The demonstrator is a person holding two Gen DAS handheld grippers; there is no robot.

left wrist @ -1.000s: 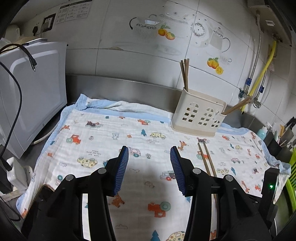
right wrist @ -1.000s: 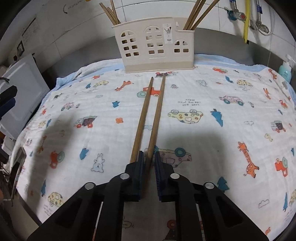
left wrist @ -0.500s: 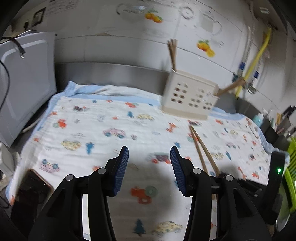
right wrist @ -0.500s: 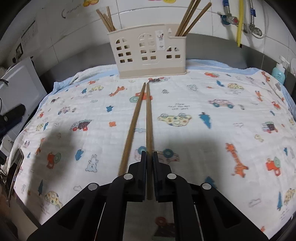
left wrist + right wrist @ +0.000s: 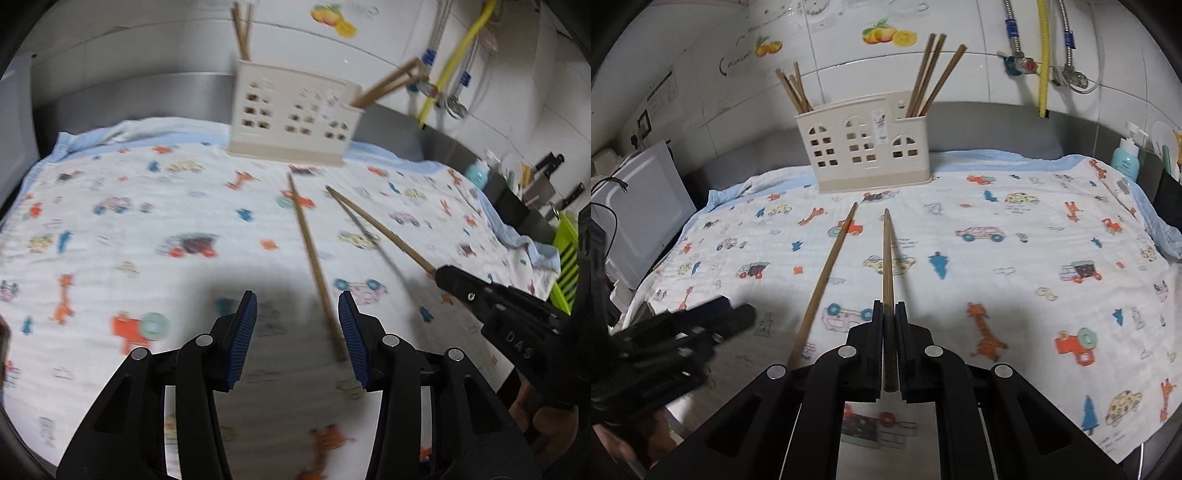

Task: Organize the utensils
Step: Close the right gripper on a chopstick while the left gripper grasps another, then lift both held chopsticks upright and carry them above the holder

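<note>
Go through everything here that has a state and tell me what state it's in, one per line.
Right claw: shut on one chopstick.
Held chopstick: lifted off the cloth, pointing at the holder.
Other chopstick: lying flat on the cloth, loose.
Left claw: open, holding nothing, near the loose chopstick's end.
Utensil holder: upright, chopsticks standing in both end compartments.
Cloth: spread over the counter.
</note>
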